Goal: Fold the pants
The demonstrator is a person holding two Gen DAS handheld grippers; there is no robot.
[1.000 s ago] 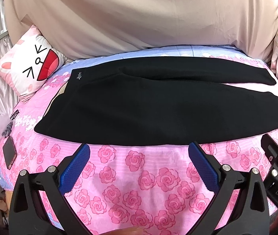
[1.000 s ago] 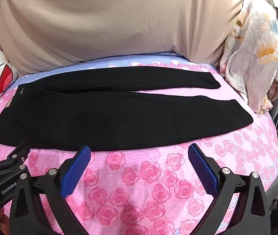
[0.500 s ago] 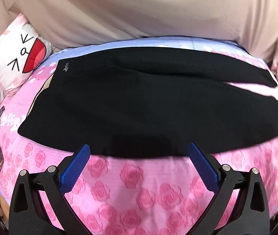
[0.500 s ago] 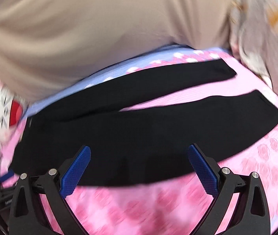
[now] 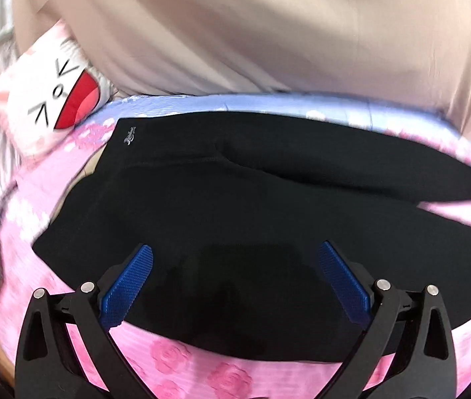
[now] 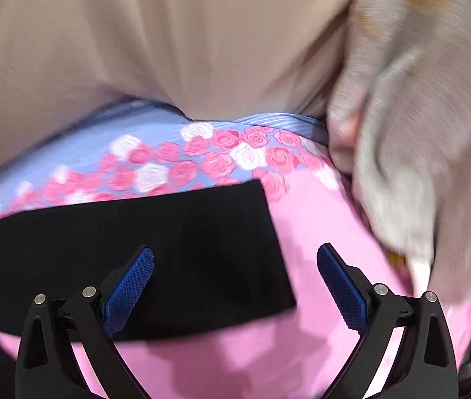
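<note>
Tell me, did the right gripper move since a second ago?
Yes. The right gripper went forward and rightward: it was back over the rose bedsheet, short of the black pants, and now straddles their leg end.

- The left hand-held gripper (image 5: 235, 267) has its blue-padded jaws spread wide, with nothing between them.
- Black pants (image 5: 252, 206) lie flat on the bed (image 5: 185, 362), directly ahead of and beneath the fingertips.
- A small light logo (image 5: 130, 135) sits far ahead to the left, at the waistband corner.
- A cartoon-face pillow (image 5: 59, 106) lies farther left.
- Beige fabric (image 5: 252, 26) rises beyond the pants.
</note>
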